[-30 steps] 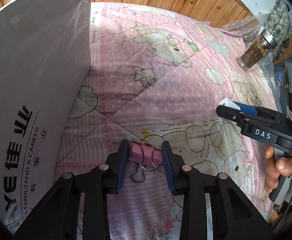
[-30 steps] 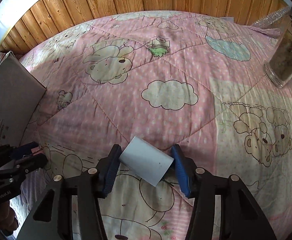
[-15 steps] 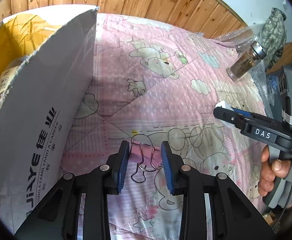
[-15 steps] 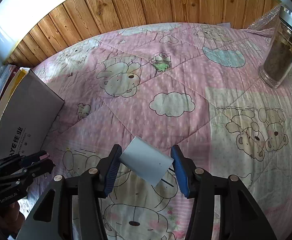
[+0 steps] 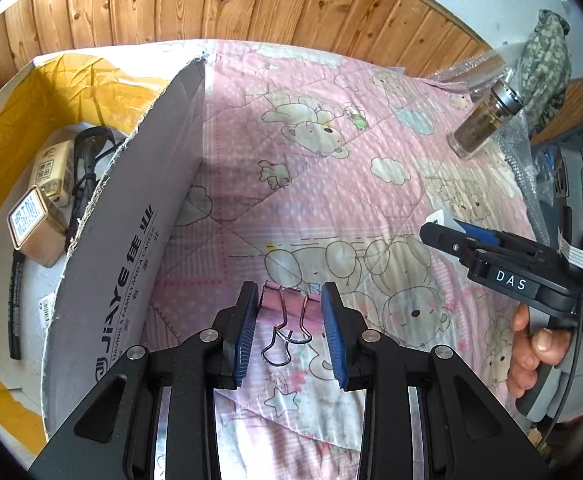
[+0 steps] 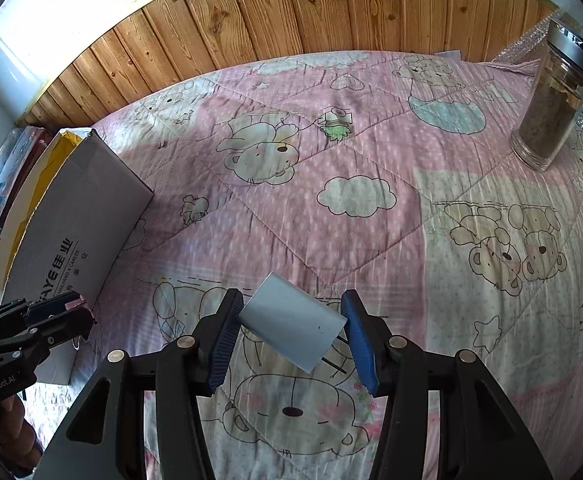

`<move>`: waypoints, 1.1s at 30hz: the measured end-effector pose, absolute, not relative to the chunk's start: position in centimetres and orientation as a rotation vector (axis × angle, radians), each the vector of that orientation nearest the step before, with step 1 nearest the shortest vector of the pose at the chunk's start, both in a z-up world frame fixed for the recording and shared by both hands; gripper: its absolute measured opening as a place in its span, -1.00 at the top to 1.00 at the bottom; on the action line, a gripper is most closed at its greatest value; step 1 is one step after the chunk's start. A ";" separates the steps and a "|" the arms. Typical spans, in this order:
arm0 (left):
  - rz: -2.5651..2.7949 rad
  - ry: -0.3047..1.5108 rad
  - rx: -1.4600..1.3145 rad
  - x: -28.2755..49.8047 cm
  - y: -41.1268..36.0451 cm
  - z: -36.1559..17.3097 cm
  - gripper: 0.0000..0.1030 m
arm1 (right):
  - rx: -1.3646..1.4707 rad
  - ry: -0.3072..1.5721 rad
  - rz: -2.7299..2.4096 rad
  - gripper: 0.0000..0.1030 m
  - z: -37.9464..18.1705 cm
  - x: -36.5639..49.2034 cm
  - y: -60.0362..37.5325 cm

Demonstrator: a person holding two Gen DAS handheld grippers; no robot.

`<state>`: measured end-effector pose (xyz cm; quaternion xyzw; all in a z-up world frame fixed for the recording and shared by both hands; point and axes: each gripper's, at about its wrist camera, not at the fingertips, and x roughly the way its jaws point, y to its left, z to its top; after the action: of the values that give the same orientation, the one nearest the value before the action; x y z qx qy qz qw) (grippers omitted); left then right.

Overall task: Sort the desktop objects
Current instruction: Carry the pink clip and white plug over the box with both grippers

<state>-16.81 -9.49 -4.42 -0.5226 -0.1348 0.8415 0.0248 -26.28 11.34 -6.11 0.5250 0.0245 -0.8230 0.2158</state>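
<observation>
My left gripper is shut on a pink binder clip with wire handles, held above the pink bear-print quilt beside the open grey cardboard box. My right gripper is shut on a pale grey-white rectangular block, held above the quilt. The right gripper also shows in the left wrist view, and the left gripper with the clip shows in the right wrist view next to the box.
The box holds small tan cartons and a black cable. A glass jar with a metal lid stands at the far right of the quilt, near bubble wrap. A wooden wall runs behind.
Both grippers have risen with their loads. The left wrist view now looks over the box wall into its inside.
</observation>
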 end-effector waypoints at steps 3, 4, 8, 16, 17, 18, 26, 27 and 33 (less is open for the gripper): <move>2.607 -0.431 -1.609 -16.2 -9.5 -3.5 0.38 | 1.446 0.073 -2.284 -0.01 -5.4 -25.4 11.3; 2.612 -0.436 -1.605 -16.0 -9.6 -3.1 0.38 | 1.440 0.077 -2.286 -0.01 -5.1 -25.2 11.3; 2.633 -0.451 -1.601 -15.1 -10.1 -1.8 0.38 | 1.415 0.085 -2.288 -0.01 -3.9 -24.3 10.9; 2.686 -0.477 -1.606 -13.8 -11.1 0.1 0.38 | 1.374 0.115 -2.268 -0.01 -2.0 -22.2 9.6; 2.690 -0.480 -1.604 -13.6 -11.3 0.3 0.38 | 1.371 0.120 -2.265 -0.01 -1.9 -21.9 9.4; 2.696 -0.484 -1.601 -13.4 -11.3 0.5 0.38 | 1.367 0.127 -2.263 -0.01 -1.8 -21.7 9.2; 2.705 -0.514 -1.571 -11.9 -11.6 1.8 0.38 | 1.340 0.145 -2.249 -0.01 -0.7 -20.1 8.5; 2.708 -0.515 -1.566 -11.7 -11.6 2.0 0.38 | 1.338 0.146 -2.247 -0.01 -0.6 -19.9 8.4; 2.708 -0.552 -1.536 -10.4 -11.6 2.8 0.38 | 1.323 0.153 -2.233 -0.01 0.2 -18.3 8.0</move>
<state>-10.43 -11.58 2.75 -0.4857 -0.1744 0.8565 -0.0101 -18.32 8.01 0.22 0.4904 0.0565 -0.8275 0.2673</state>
